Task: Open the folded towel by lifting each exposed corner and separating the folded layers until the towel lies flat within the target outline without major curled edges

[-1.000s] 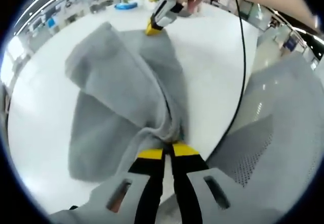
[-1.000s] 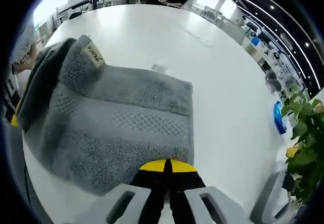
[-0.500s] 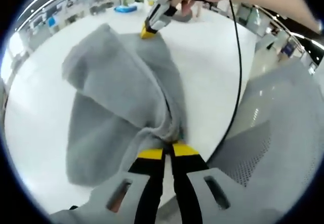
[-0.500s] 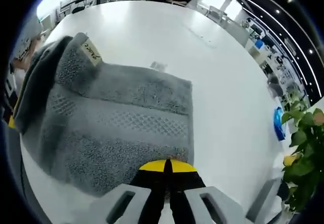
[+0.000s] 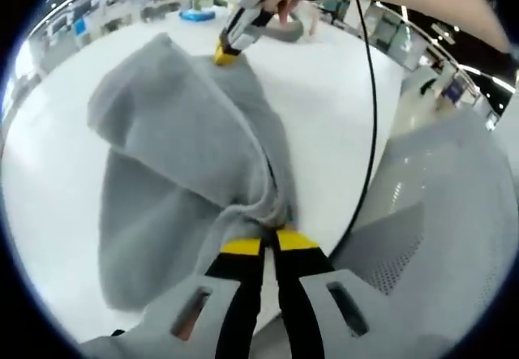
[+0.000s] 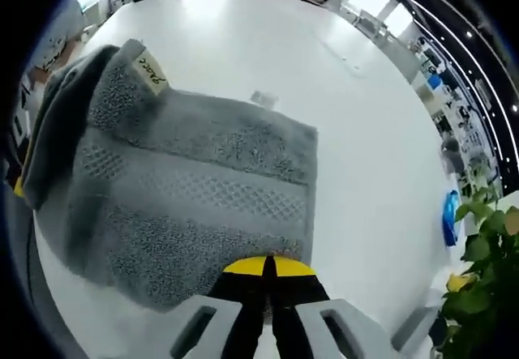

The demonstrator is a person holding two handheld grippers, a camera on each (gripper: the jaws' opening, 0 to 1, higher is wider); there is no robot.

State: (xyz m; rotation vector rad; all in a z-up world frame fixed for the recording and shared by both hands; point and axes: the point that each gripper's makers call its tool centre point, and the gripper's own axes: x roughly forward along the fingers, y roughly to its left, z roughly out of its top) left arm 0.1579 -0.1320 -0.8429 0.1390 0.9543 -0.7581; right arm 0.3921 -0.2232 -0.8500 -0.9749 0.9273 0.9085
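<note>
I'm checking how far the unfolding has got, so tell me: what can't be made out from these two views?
- Target outline: not discernible on the white table in either view.
- Towel underlayers: covered by its top layer.
- Label: writing too small, right gripper view.
- Towel corner at the left hand-held gripper: bunched, layers indistinct.
- Right hand-held gripper: towel edge hidden beneath the tips.

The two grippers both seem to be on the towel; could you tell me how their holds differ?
The left gripper pinches a bunched, lifted fold of the grey towel; the right gripper clamps a flatter edge lying on the white table. Both have yellow-tipped jaws closed on the fabric.
</note>
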